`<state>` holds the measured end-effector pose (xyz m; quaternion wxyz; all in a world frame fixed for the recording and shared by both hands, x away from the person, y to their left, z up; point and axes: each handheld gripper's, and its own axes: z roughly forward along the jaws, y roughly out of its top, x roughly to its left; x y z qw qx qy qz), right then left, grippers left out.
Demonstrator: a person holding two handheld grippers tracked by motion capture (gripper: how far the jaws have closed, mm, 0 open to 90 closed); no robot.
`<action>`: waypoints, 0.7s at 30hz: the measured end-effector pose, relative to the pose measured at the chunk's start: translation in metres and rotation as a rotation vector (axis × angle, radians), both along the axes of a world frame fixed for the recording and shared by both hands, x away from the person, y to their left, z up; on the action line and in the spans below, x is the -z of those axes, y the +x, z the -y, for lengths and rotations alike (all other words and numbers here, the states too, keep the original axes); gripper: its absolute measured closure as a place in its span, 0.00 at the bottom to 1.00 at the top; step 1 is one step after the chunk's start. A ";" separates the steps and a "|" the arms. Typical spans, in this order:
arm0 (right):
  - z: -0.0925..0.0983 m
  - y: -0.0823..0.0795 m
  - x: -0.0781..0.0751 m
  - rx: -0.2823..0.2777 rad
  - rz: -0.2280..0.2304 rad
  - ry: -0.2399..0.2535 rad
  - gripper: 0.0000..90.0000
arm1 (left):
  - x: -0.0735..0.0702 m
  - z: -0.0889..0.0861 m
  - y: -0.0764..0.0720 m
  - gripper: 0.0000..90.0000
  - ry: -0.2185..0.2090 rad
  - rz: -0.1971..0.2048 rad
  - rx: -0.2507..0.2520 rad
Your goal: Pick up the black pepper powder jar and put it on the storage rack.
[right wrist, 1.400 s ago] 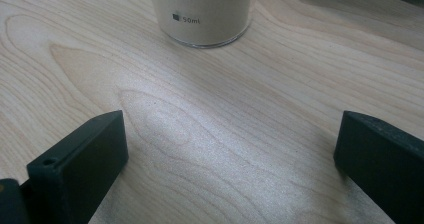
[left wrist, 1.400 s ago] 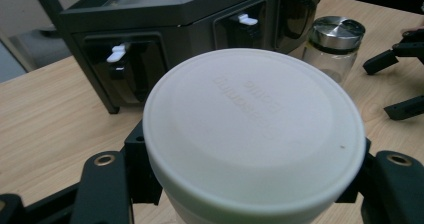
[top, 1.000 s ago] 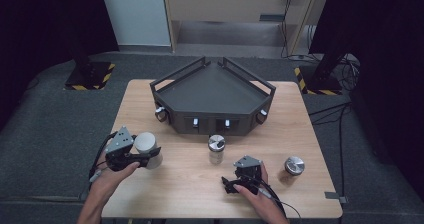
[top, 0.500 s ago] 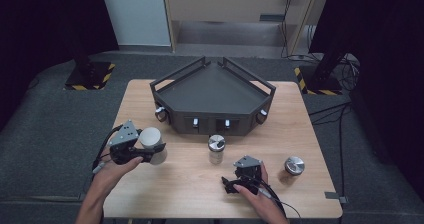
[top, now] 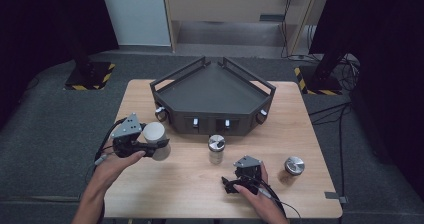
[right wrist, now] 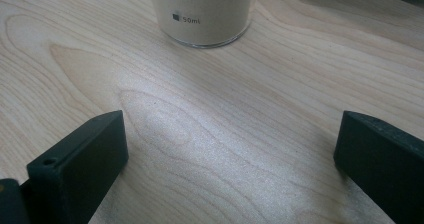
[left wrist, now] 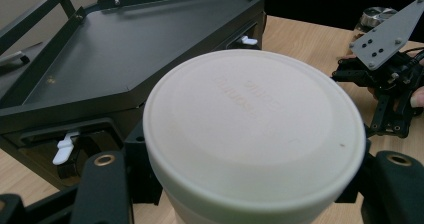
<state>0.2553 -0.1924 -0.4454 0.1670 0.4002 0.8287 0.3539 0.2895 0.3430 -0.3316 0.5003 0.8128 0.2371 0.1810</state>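
A jar with a white lid is held off the table at the left, with my left gripper shut on its body just below the lid. In the left gripper view the white lid sits between the two black jaws, close in front of the dark tray. My right gripper rests low over the table near the front, jaws open with only bare wood between them. A silver-lidded jar of pale powder stands just beyond it, its base marked 50ml.
The dark angular tray with raised rails stands at the back middle of the wooden table. A second silver-lidded jar stands at the front right. Cables trail from both grippers toward the front edge.
My left gripper has risen and moved forward and right toward the tray, carrying the white-lidded jar. The right gripper has stayed where it was.
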 end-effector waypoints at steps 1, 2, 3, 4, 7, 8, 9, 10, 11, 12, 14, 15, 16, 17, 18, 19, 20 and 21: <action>0.000 0.000 0.000 0.000 0.000 0.000 0.01 | -0.001 0.000 0.001 0.37 0.002 0.000 0.002; 0.000 0.000 0.000 0.000 0.000 0.000 0.01 | -0.002 0.000 0.002 0.36 0.004 -0.001 0.005; 0.000 0.000 0.000 0.000 0.000 0.000 0.01 | -0.002 0.001 0.003 0.37 0.004 -0.001 0.008; 0.000 0.000 0.000 0.000 0.000 0.000 0.01 | -0.004 0.000 0.004 0.37 0.006 -0.002 0.013; 0.000 0.000 0.000 0.000 0.000 0.000 0.01 | -0.006 0.001 0.008 0.36 0.011 -0.003 0.025; 0.000 0.000 0.000 0.000 0.000 0.000 0.01 | -0.007 0.002 0.008 0.36 0.013 -0.002 0.029; 0.000 0.000 0.000 0.000 0.000 0.000 0.01 | -0.008 0.002 0.010 0.36 0.012 -0.002 0.033; 0.000 0.000 0.000 0.000 0.000 0.000 0.01 | -0.009 0.002 0.010 0.37 0.010 -0.001 0.035; 0.000 0.000 0.000 0.000 0.000 0.000 0.01 | -0.010 0.003 0.011 0.36 0.011 0.001 0.039; 0.000 0.000 0.000 0.000 0.000 0.000 0.01 | -0.011 0.003 0.012 0.37 0.010 0.003 0.043; 0.000 0.000 0.000 0.000 0.000 0.000 0.01 | -0.013 0.004 0.014 0.37 0.008 0.004 0.047; 0.000 0.000 0.000 0.000 0.000 0.000 0.01 | -0.014 0.004 0.015 0.37 0.007 0.005 0.048; 0.000 0.000 0.000 0.000 0.000 0.000 0.01 | -0.014 0.004 0.016 0.37 0.003 0.005 0.050; 0.000 0.000 0.000 0.000 0.000 0.000 0.01 | -0.015 0.004 0.017 0.37 0.001 0.004 0.052; 0.000 0.000 0.000 0.000 0.000 0.000 0.01 | -0.016 0.004 0.019 0.37 0.001 0.004 0.054; 0.000 0.000 0.000 0.000 0.000 0.000 0.01 | -0.017 0.004 0.019 0.37 0.001 0.005 0.055; 0.000 0.000 0.000 0.000 0.000 0.000 0.01 | -0.018 0.005 0.020 0.37 0.001 0.005 0.057; 0.000 0.000 0.000 0.000 0.000 0.000 0.01 | -0.020 0.005 0.021 0.37 0.004 0.006 0.059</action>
